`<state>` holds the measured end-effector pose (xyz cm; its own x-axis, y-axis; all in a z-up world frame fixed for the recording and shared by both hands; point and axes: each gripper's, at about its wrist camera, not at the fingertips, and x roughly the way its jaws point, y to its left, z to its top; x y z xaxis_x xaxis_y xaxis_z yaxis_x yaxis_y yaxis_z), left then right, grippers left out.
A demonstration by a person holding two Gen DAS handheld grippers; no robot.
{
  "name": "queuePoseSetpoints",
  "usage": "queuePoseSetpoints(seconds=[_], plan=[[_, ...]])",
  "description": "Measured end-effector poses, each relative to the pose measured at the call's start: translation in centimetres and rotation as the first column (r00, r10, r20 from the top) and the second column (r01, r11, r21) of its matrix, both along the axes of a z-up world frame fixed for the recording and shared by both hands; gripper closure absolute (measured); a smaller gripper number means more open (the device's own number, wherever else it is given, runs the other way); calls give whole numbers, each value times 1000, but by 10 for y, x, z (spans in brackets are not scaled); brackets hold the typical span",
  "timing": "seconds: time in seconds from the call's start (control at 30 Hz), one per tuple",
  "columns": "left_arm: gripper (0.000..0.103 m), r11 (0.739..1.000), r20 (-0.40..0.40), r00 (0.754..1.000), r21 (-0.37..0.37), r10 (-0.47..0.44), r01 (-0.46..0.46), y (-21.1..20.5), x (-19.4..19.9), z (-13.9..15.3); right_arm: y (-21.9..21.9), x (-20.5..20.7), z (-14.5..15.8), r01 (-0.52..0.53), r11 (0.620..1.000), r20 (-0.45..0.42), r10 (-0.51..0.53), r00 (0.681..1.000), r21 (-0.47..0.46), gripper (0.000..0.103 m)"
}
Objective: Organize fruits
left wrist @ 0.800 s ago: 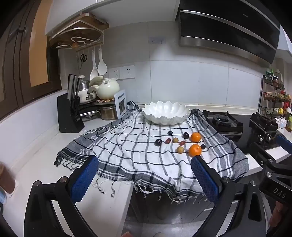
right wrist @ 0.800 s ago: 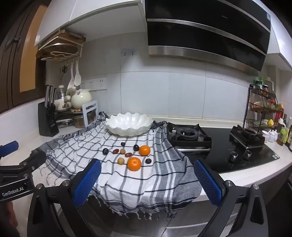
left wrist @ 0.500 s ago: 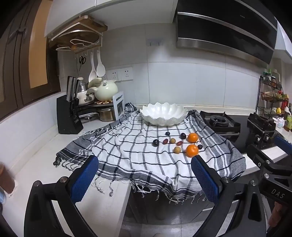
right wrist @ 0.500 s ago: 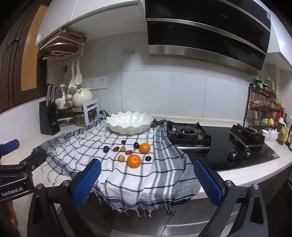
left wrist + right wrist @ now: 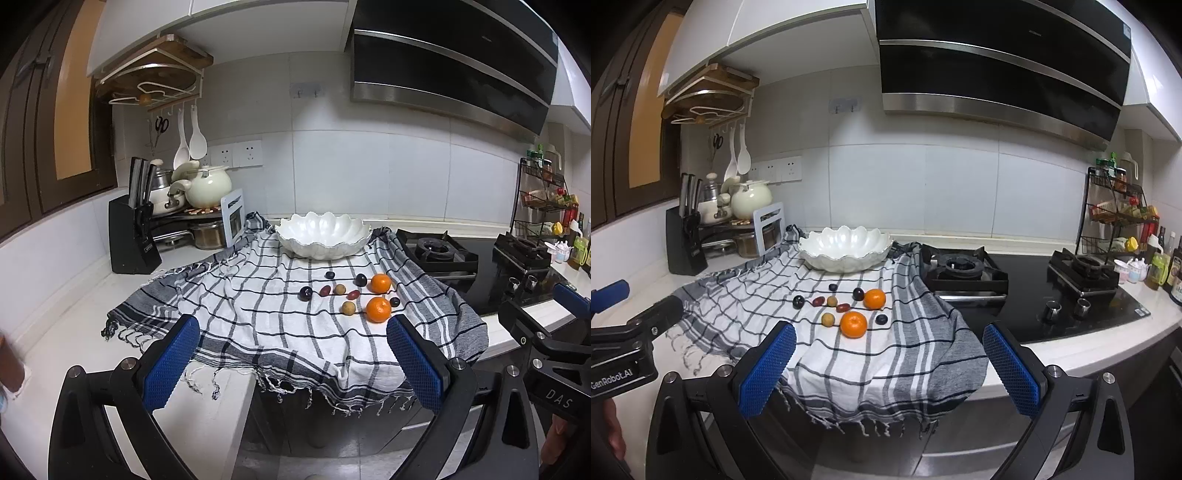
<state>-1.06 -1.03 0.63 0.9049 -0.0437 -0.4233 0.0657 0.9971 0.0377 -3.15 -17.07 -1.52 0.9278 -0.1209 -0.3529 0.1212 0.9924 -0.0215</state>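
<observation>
Fruits (image 5: 354, 295) loose on checked cloth (image 5: 258, 314), just in front of empty white bowl (image 5: 323, 236); none inside yet. Since a moment ago: slightly nearer in both views, nothing else shifted. Left gripper (image 5: 291, 363) and right gripper (image 5: 888, 369) spread wide, empty, short of bowl. Sorting apparently unstarted.

Ahead of the left gripper (image 5: 293, 363), whose spread fingers hold nothing, a cloth (image 5: 258, 314) covers the counter (image 5: 74, 343) and hangs over its near edge. On the cloth's far end sits a bowl (image 5: 323, 234). Between bowl and gripper, toward the right finger, the fruits lie loose: two oranges (image 5: 378, 309), one behind the other, with small fruits (image 5: 348, 307) to their left. The right gripper (image 5: 888, 369), equally spread, sits right of the left one. The stove (image 5: 964, 271) lies right of the cloth; the knife block (image 5: 131, 236) stands far left.
</observation>
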Motion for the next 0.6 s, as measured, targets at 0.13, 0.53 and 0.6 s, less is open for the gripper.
queuePoseSetpoints(seconds=[0.13, 0.53, 0.6], plan=[[0, 1000, 2, 1000, -1, 0, 0, 0, 0, 2, -1, 0, 0, 1, 1000, 1, -1, 1000, 3, 0], [0, 1000, 22, 1000, -5, 4, -4, 0, -3, 6, 0, -1, 1, -7, 1000, 14, 8, 1000, -3, 0], [0, 1000, 23, 1000, -6, 2, -2, 0, -3, 5, 0, -1, 2, -9, 1000, 12, 9, 1000, -3, 0]])
